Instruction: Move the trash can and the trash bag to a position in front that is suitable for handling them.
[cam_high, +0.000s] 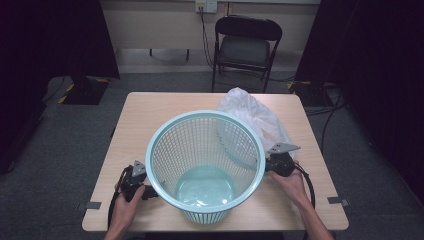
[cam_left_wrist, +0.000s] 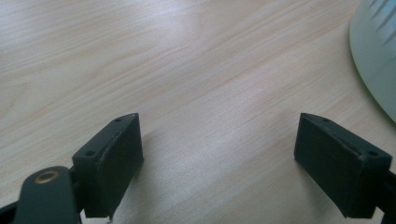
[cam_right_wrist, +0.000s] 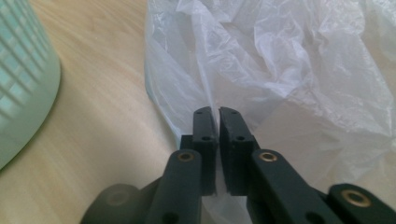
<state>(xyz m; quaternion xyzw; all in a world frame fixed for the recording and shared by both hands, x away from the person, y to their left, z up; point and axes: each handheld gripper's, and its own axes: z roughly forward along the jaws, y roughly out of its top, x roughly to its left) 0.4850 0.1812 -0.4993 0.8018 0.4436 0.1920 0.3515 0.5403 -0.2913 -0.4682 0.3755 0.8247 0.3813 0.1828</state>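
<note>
A mint-green mesh basket (cam_high: 172, 150) stands upright in the middle of the wooden table (cam_high: 145, 107). Behind it to the right lies a crumpled clear plastic bag (cam_high: 250, 112). My right gripper (cam_high: 270, 162) is at the basket's right side. In the right gripper view its jaws (cam_right_wrist: 217, 114) are pressed together, with a fold of the bag (cam_right_wrist: 299, 60) running into the gap between them. My left gripper (cam_high: 150, 192) sits low at the basket's front left. Its jaws (cam_left_wrist: 217, 154) stand wide apart over bare wood, with nothing between them. The basket's wall (cam_left_wrist: 378, 60) curves past on their right.
A black folding chair (cam_high: 247, 47) stands beyond the table's far edge. Cables run over the grey carpet at the right. Dark curtains close in both sides. The basket's wall (cam_right_wrist: 23, 88) is close on the left in the right gripper view.
</note>
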